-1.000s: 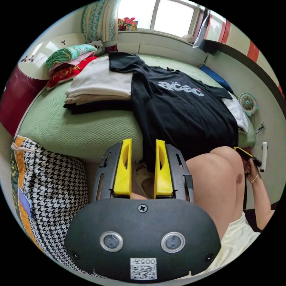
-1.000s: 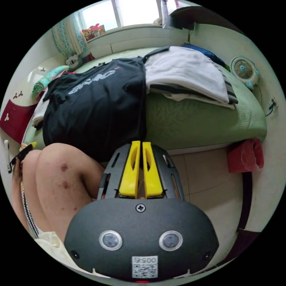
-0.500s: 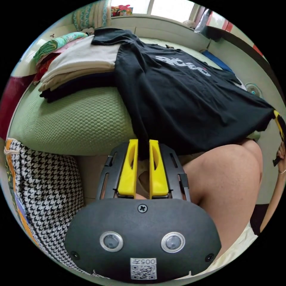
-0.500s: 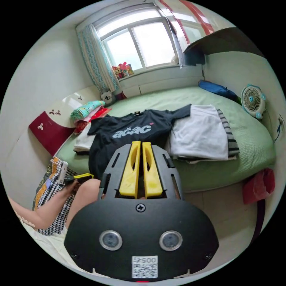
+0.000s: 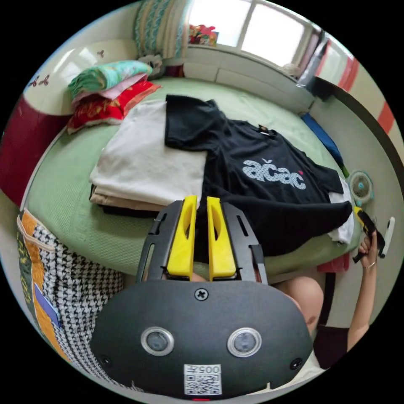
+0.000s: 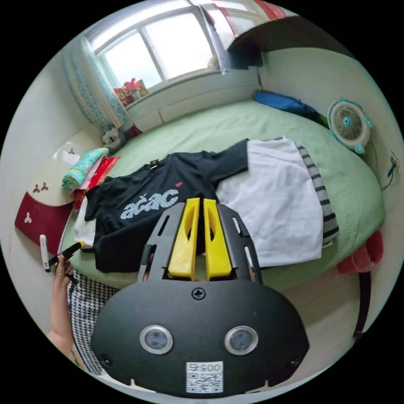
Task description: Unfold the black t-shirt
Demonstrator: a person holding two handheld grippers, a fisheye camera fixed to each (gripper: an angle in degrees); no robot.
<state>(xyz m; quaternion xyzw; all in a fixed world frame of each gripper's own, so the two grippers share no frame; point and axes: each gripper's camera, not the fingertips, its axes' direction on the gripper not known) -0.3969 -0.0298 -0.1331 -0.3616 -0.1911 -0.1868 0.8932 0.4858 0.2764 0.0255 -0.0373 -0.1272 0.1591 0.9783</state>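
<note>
Left gripper view shows the left hand-held gripper (image 5: 201, 202) with its yellow jaws drawn close together on the hem corner of the black t-shirt (image 5: 261, 185), dark cloth filling the narrow gap between them. That shirt lies spread face up on the green bed (image 5: 63, 185), its pale printed lettering showing; one sleeve overlaps a stack of folded white and beige clothes (image 5: 143, 168), and the other sleeve reaches a white garment at the bed's far edge. A pile of folded red and teal bedding (image 5: 105, 92) sits near the headboard. A houndstooth bag (image 5: 71, 294) stands beside the bed. Off to the side, a hand (image 5: 370, 250) grips the right hand-held gripper (image 5: 362, 216) at the shirt's other hem corner.

Right gripper view has the right hand-held gripper's (image 6: 201, 204) jaws likewise nearly closed, with black cloth between them. The black t-shirt (image 6: 143, 202) lies flat beside a white folded garment (image 6: 273, 202) that rests on a striped one (image 6: 322, 202). A small fan (image 6: 348, 124) stands by the wall.
</note>
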